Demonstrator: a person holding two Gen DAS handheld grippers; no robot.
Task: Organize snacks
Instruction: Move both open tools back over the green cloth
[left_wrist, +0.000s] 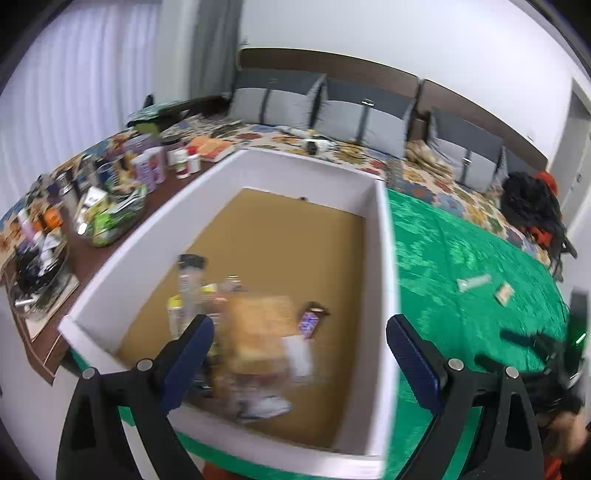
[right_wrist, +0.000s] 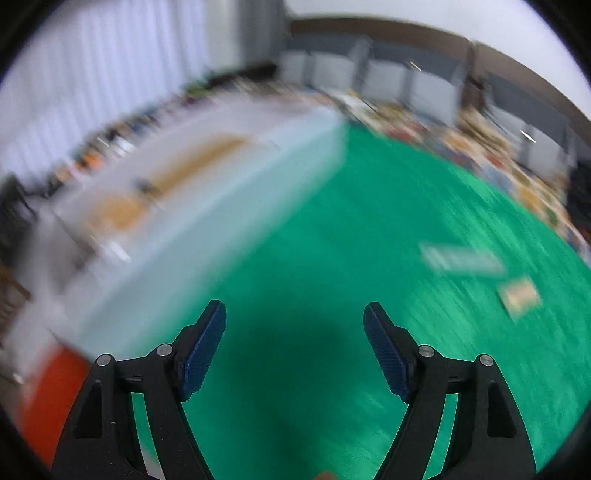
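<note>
A white box with a brown floor stands on a green cloth. Several snack packets lie in its near end, among them a blurred orange packet and a small purple pack. My left gripper is open above the box, empty. Two small packets lie on the cloth to the right; they also show blurred in the right wrist view. My right gripper is open and empty above the green cloth, right of the box.
A wooden side table left of the box holds jars, cans and a bowl of packets. A patterned bed with grey cushions lies behind. A black and orange bag sits at the far right.
</note>
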